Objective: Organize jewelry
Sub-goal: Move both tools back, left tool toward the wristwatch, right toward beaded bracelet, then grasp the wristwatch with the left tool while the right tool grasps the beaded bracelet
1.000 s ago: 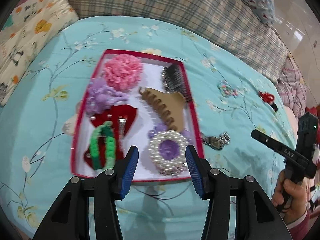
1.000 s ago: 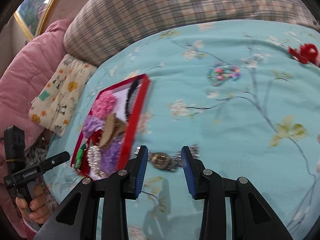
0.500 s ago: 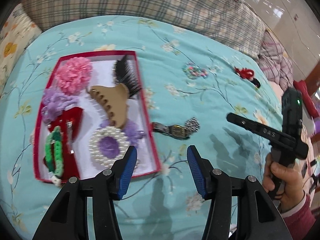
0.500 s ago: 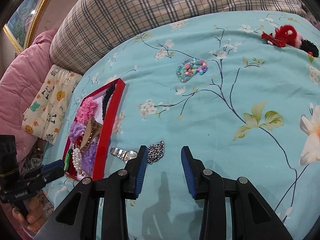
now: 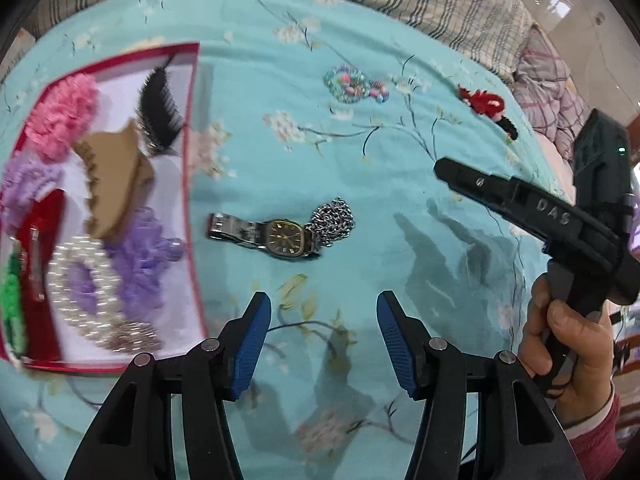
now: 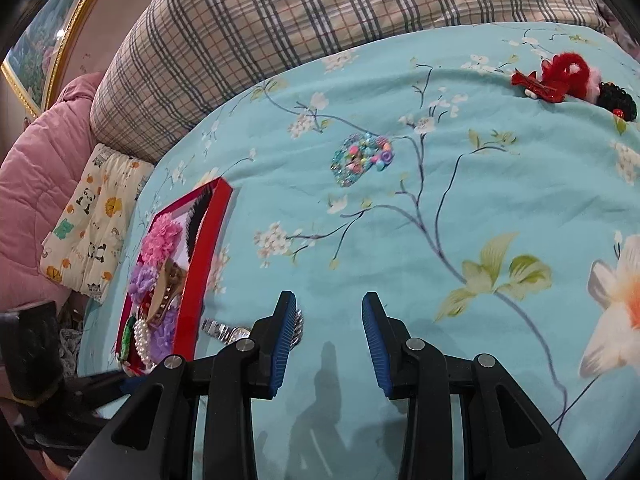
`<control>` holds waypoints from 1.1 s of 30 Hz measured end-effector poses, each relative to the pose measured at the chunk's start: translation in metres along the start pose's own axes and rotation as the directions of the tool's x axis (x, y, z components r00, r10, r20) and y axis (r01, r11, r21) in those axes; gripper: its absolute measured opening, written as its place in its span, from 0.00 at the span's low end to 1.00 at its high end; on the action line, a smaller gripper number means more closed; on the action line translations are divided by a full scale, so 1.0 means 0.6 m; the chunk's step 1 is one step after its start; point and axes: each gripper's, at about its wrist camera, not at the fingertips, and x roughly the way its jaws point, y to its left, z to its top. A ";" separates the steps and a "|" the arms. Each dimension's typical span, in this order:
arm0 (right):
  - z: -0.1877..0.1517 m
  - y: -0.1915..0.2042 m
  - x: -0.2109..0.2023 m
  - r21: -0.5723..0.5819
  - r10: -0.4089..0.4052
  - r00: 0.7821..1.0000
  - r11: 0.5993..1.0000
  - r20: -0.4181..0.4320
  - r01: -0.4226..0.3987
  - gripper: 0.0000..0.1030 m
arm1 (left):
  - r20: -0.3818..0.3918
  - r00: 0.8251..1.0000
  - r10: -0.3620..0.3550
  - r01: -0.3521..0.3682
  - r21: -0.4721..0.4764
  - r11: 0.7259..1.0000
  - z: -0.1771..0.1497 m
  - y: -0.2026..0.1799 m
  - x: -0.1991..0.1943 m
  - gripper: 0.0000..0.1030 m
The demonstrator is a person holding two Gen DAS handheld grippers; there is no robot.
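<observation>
A silver watch (image 5: 286,238) with a dark dial lies flat on the turquoise bedspread, a silver chain (image 5: 334,220) heaped at its right end. My left gripper (image 5: 323,300) hovers just short of it, open, with nothing between the blue pads. A red-rimmed tray (image 5: 191,184) to the watch's left holds hair pieces: a pink flower, a black comb, a tan claw clip and a pearl ring. My right gripper (image 6: 329,299) is open over bare bedspread. Its left finger hides most of the watch (image 6: 224,331). Farther off lie a beaded bracelet (image 6: 362,158) and a red hair clip (image 6: 556,76).
A plaid pillow (image 6: 280,32) runs along the back of the bed, and a panda-print cushion (image 6: 92,220) and a pink quilt lie left. A hand (image 5: 568,344) grips the other tool at the right. A black scrunchie (image 6: 618,100) lies beside the red clip.
The left view has swung from over the tray to the right, and the watch now lies ahead of its slightly wider jaws. In the right view the watch has slid left behind a finger.
</observation>
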 end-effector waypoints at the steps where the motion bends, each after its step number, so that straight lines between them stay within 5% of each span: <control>1: 0.004 -0.004 0.001 0.003 -0.002 1.000 1.000 0.002 0.002 0.36 | -0.008 1.000 0.008 -0.008 -0.011 1.000 0.006 -0.001 0.011 0.53; 9: 0.038 -0.023 0.014 0.005 -0.009 1.000 1.000 0.014 0.009 0.36 | -0.032 0.998 0.051 -0.055 -0.121 0.991 0.051 0.026 0.079 0.58; 17: 0.078 -0.040 0.046 0.003 -0.027 0.999 1.000 0.021 0.027 0.36 | 0.017 0.995 0.103 -0.102 -0.065 0.993 0.102 0.010 0.114 0.56; 22: 0.116 -0.042 0.079 -0.017 -0.055 0.998 0.998 0.026 0.056 0.36 | 0.038 0.992 0.120 -0.120 0.009 0.993 0.114 -0.005 0.132 0.44; 24: 0.130 -0.041 0.091 -0.035 -0.074 0.997 0.997 0.032 0.075 0.36 | 0.017 0.997 0.080 -0.081 0.013 0.997 0.118 -0.001 0.139 0.23; 33: 0.169 -0.048 0.181 -0.102 -0.171 0.985 0.980 -0.008 0.169 0.35 | -0.039 0.997 0.064 -0.065 -0.042 0.997 0.080 0.014 0.127 0.29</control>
